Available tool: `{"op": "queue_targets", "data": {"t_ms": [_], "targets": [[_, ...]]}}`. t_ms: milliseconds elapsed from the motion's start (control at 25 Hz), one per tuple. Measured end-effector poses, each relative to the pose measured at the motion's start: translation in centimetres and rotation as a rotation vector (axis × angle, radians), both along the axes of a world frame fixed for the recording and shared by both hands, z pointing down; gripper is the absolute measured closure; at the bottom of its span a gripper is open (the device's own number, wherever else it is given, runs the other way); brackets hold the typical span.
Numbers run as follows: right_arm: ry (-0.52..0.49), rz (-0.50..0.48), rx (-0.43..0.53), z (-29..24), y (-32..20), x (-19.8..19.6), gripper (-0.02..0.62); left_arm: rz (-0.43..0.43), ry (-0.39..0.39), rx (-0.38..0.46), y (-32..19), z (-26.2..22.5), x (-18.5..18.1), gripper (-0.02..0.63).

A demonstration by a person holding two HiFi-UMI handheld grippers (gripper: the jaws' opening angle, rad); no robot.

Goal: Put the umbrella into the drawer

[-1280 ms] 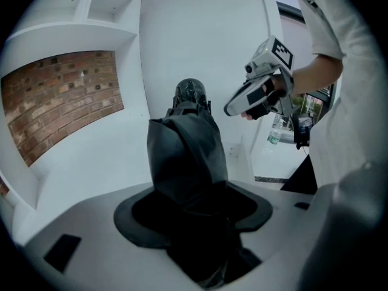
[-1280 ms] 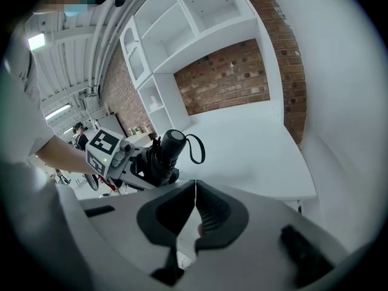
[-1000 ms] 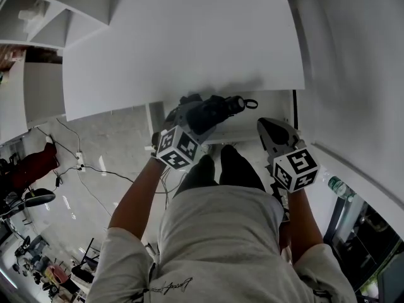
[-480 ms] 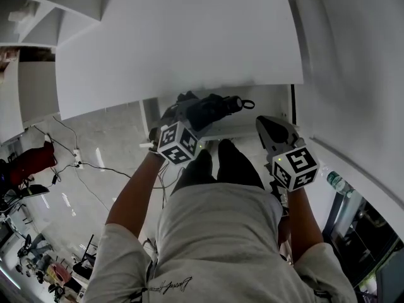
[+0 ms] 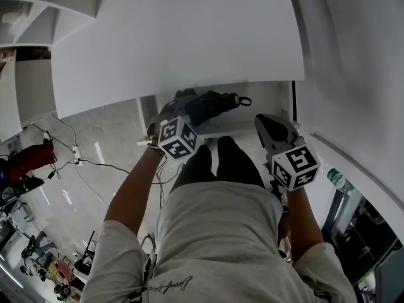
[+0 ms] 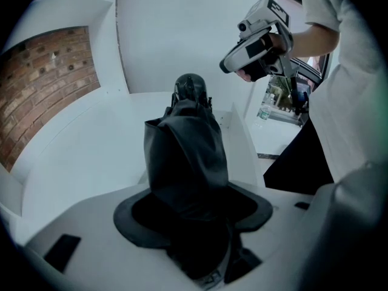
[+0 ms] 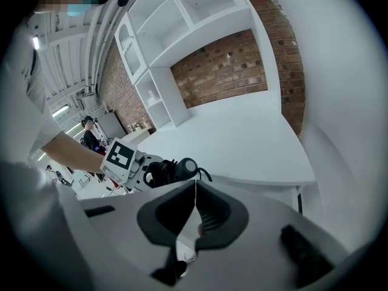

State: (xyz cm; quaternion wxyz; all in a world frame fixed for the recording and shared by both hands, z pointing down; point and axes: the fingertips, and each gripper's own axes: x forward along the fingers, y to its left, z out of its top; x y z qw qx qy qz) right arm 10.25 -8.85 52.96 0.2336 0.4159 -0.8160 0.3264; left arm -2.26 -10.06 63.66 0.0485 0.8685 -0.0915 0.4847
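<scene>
A folded black umbrella [image 5: 203,105] lies across the jaws of my left gripper [image 5: 187,113], which is shut on its fabric body. The round handle [image 5: 235,100] with its cord loop points right, just under the tabletop edge. In the left gripper view the umbrella [image 6: 185,156] stands up between the dark pads [image 6: 136,217], handle end [image 6: 190,88] farthest away, over the white inside of the open drawer [image 6: 85,156]. My right gripper [image 5: 270,129] hangs to the right of the umbrella, apart from it. Its jaws [image 7: 194,190] are pressed together and hold nothing.
The white tabletop [image 5: 177,36] overhangs the drawer [image 5: 255,115]. The person's dark trouser legs [image 5: 218,163] stand right in front of it. Cables run over the grey floor [image 5: 95,169] at left. A water bottle [image 5: 338,185] lies at right. Brick wall and white shelves [image 7: 182,17] stand behind.
My left gripper with the umbrella has sunk a little toward the drawer under the tabletop. The right gripper has stayed where it was.
</scene>
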Motion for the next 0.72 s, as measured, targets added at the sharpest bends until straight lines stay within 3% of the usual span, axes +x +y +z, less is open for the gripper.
{"op": "queue_targets", "data": {"t_ms": [720], "targets": [[-0.004,0.018,-0.028,1.1,0.4,0.4,0.568,0.059,-0.091,-0.027,0.0,3.7,-0.4,0.328]]}}
